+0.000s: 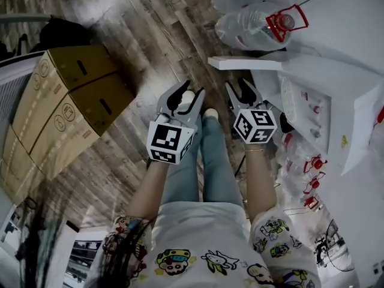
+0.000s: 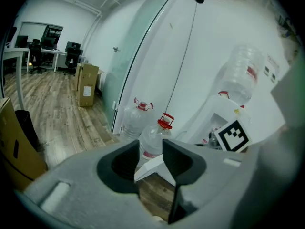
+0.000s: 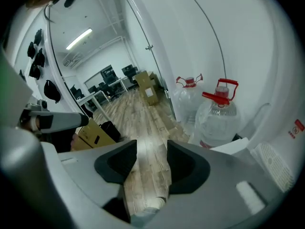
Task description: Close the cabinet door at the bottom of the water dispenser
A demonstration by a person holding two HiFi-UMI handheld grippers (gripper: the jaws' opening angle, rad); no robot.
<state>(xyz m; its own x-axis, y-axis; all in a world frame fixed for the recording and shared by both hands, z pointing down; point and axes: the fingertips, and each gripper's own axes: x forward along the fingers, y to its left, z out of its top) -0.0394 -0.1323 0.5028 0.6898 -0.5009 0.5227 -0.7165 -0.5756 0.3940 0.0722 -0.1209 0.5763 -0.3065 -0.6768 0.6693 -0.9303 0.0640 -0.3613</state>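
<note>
The white water dispenser [image 1: 339, 71] stands at the right of the head view. Its bottom cabinet door [image 1: 249, 63] sticks out open over the floor, seen edge-on as a white slab. My left gripper [image 1: 187, 95] and right gripper [image 1: 240, 89] hang side by side above the person's legs, just short of that door, both open and empty. In the left gripper view the door's white edge [image 2: 151, 167] shows through the gap of the left gripper [image 2: 151, 147]. The right gripper [image 3: 151, 149] frames bare wooden floor, with the door's corner [image 3: 232, 146] to its right.
Two large water bottles with red handles [image 1: 258, 23] [image 2: 152, 137] [image 3: 219, 113] lie beyond the door by the white wall. Cardboard boxes [image 1: 66, 107] are stacked at the left. A dark bag [image 1: 66, 32] sits behind them. Wooden floor [image 1: 150, 35] lies ahead.
</note>
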